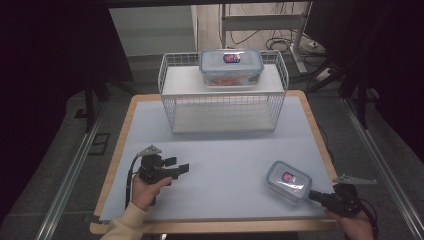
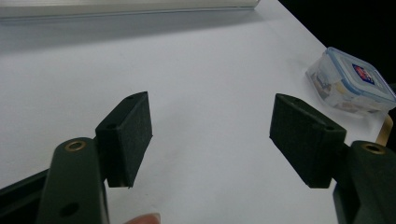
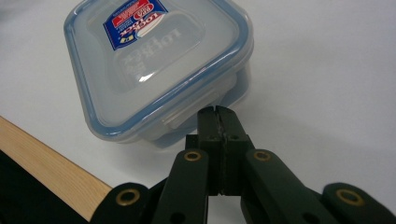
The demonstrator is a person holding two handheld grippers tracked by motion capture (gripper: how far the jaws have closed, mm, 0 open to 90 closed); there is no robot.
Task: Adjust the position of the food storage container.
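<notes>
The lidded container (image 1: 289, 181) sits near the table's (image 1: 220, 165) front right corner. The right gripper (image 3: 217, 112), jaws clenched empty, touches its latch; push gently. The left gripper (image 1: 176, 166) waits released, well left of the container.

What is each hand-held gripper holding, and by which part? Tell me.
Nothing is held. The right hand-held gripper is shut with nothing between its jaws, its tips right at the small container's side latch. The left hand-held gripper is open over the table.

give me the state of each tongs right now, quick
left tongs: open, nothing between them.
right tongs: shut, empty, tips at the side of the small container.
</notes>
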